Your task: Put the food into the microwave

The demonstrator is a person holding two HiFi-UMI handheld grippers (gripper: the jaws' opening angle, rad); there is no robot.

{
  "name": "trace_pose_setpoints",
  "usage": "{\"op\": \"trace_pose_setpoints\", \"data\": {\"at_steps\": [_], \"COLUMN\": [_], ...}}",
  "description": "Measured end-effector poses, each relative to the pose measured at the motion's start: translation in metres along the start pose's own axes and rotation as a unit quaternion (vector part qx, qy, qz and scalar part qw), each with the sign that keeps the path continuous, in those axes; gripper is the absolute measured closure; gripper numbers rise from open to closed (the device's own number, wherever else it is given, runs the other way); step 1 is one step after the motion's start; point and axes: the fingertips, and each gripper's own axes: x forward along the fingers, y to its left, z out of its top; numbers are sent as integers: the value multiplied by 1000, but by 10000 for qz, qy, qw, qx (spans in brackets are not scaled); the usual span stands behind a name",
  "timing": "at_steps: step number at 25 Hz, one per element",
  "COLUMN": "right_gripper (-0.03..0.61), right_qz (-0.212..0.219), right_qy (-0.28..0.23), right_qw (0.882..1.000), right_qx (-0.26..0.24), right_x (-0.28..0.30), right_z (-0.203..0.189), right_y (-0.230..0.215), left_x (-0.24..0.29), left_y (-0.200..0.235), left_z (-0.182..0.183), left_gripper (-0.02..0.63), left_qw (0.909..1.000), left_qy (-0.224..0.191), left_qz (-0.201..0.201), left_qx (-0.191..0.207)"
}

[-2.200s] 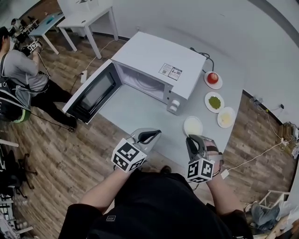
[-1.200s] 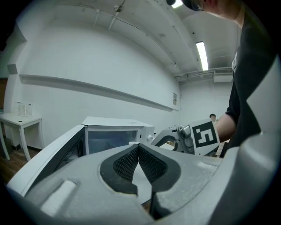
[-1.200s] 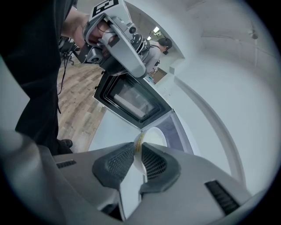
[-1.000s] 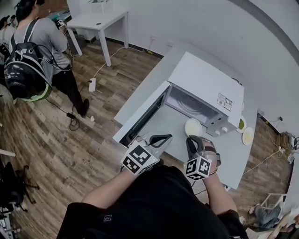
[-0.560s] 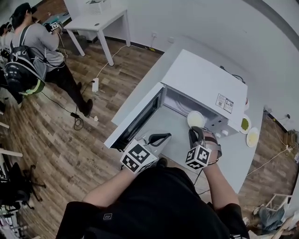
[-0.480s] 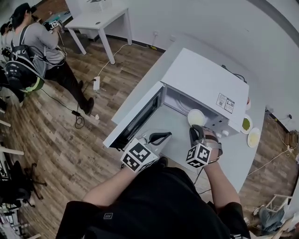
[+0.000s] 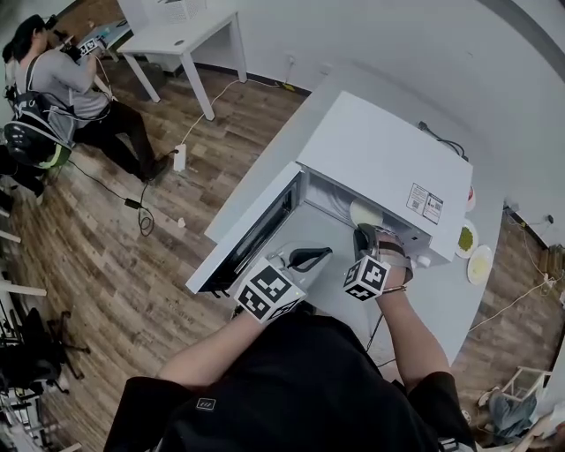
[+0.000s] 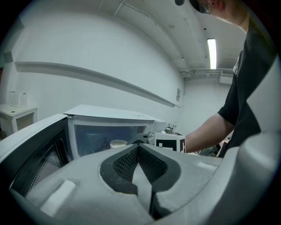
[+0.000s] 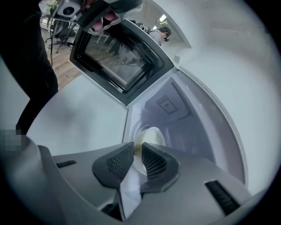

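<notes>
plate (image 7: 365, 213) half hidden under microwave (image 7: 388, 166) top

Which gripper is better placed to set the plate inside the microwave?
Right. The right gripper grips the plate by its rim at the open microwave; the left gripper is shut, empty.

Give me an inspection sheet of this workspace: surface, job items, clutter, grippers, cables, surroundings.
Surface: white table, microwave on it.
Job's things: microwave door open; plate at the opening.
Clutter: green-food plate and yellow-food plate right of the microwave.
Grippers: right gripper shut on the plate's rim; left gripper shut, empty.
Cables: black cable behind the microwave; cords on the floor.
Surroundings: wood floor, person with backpack, small white table.
</notes>
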Motion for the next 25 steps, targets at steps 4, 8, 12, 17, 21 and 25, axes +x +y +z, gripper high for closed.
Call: {"op": "trace_pose_setpoints", "data": {"at_steps": [4,8,12,17,21,25], "right_gripper": [511,511,511,512,517,517], "right_qz": [52,-28,-24,-65,-132,-149], "right_qy": [107,177,271,332,366,423], "right_qw": [9999,9998,9996,9994,9992,9990], "right_qx": [34,22,-20,0,32,54], "right_x": [19,36,50,66,75,84], "right_z": [2,6,4,0,0,-4], "right_y": [-6,-19,-22,-27,-35,-40], "left_x": [10,19,28,36,35,33], "left_y": [10,23,28,33,37,38], "left_z": [5,6,5,3,3,1], "left_gripper": [606,606,606,606,606,606], "left_qw": [9999,9997,9992,9988,9987,9987], "left_qy": [44,111,187,271,336,379], "left_qz": [-121,-226,-338,-395,-381,-347], "left_qx": [35,50,34,-11,-19,-49]}}
